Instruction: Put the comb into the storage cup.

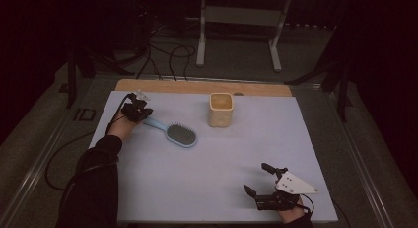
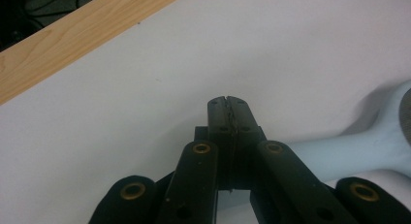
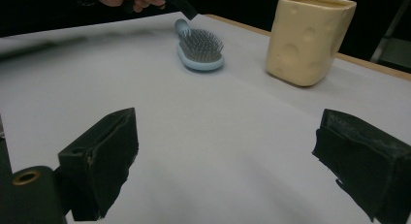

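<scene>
High view, left of centre: the left gripper (image 1: pixel 139 111) is clamped on the hairbrush (image 1: pixel 175 133) handle to lift it, while the right gripper (image 1: pixel 260 178) rests open lower right.

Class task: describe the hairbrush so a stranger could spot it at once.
On the white table sheet, look toward the far left, just left of the cream cup. There lies the hairbrush: pale blue, oval head with dark bristles, its handle at the left gripper.

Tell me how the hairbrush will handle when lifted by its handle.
The hairbrush looks like rigid plastic, so it should stay stiff. Its wide head sits far from the handle end, so it may droop in the grip. The smooth handle could slip or twist.
</scene>
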A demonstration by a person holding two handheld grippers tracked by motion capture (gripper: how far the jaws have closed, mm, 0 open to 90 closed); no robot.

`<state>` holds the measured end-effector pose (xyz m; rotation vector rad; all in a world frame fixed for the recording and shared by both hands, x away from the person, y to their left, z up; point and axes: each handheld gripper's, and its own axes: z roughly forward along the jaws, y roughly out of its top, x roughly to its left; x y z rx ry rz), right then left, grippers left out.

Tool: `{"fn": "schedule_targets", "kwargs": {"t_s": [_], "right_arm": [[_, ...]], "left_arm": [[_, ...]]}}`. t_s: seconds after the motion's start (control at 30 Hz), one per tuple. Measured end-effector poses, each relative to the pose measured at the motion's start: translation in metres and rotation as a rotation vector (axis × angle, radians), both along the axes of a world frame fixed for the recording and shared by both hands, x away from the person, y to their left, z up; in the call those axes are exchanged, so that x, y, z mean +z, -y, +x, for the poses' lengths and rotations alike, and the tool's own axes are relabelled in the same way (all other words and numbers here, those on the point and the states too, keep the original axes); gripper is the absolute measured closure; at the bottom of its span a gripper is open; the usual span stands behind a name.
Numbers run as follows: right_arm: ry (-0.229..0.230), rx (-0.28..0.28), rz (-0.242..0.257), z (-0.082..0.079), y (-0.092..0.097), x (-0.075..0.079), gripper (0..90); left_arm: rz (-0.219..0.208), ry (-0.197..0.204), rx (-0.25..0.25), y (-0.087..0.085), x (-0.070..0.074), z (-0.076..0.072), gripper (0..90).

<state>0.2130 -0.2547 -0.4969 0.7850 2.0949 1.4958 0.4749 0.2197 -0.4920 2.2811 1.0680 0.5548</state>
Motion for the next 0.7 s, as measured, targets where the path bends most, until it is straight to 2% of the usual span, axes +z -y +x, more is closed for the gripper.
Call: {"fn": "schedule_targets", "kwargs": {"t_s": [0.3,0.43,0.47,0.57,0.7], "right_arm": [[-0.003,0.004,0.001,0.0002,0.0000,-0.0003,8.1],[-0.002,0.002,0.005,0.0002,0.0002,-0.0002,8.1],[-0.003,0.003,0.003,0.0000,0.0001,-0.0003,8.1],[-0.004,0.005,0.003,0.0002,0.0002,-0.0004,8.1],[-0.004,0.002,0.005,0.0003,0.0006,-0.0002,8.1]], "left_arm": [[0.019,-0.042,0.001,0.0023,-0.0077,0.0033,90.0],[0.034,-0.053,-0.011,0.0021,-0.0068,0.0028,90.0],[0.051,-0.045,-0.022,0.0016,-0.0065,0.0009,90.0],[0.046,-0.051,-0.023,0.0000,-0.0067,-0.0006,90.0],[0.064,-0.075,-0.052,0.0003,-0.0081,-0.0062,90.0]]}}
